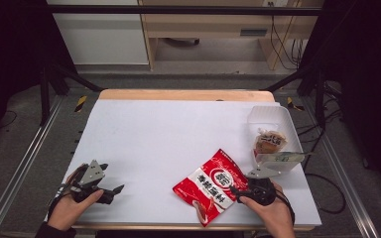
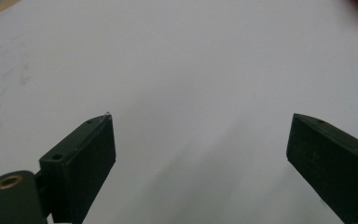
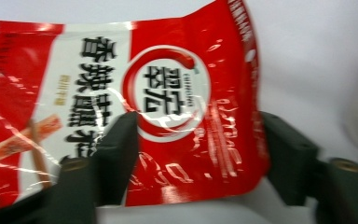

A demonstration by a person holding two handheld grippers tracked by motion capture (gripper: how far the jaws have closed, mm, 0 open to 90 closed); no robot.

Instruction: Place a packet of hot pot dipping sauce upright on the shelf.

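High view: my right tool (image 1: 238, 190) sits at the near right of the white counter (image 1: 168, 134), its tips at the near edge of a red and white snack bag (image 1: 213, 184) that lies flat and skewed on the counter. Beyond the bag, at the right edge, stands a clear plastic container (image 1: 273, 119) with a small wrapped snack (image 1: 269, 141) inside. My left tool (image 1: 110, 192) rests at the near left, well apart from the bag. Left gripper view: the left tool's (image 2: 200, 140) jaws stand wide apart over bare counter (image 2: 182, 60), holding nothing. Right gripper view: the right tool (image 3: 198, 135) has its jaws on either side of the bag's (image 3: 168, 93) end, one jaw lying over the printed face, the other just beside the bag's edge. The picture is blurred, so I cannot tell whether the pads press on the bag.
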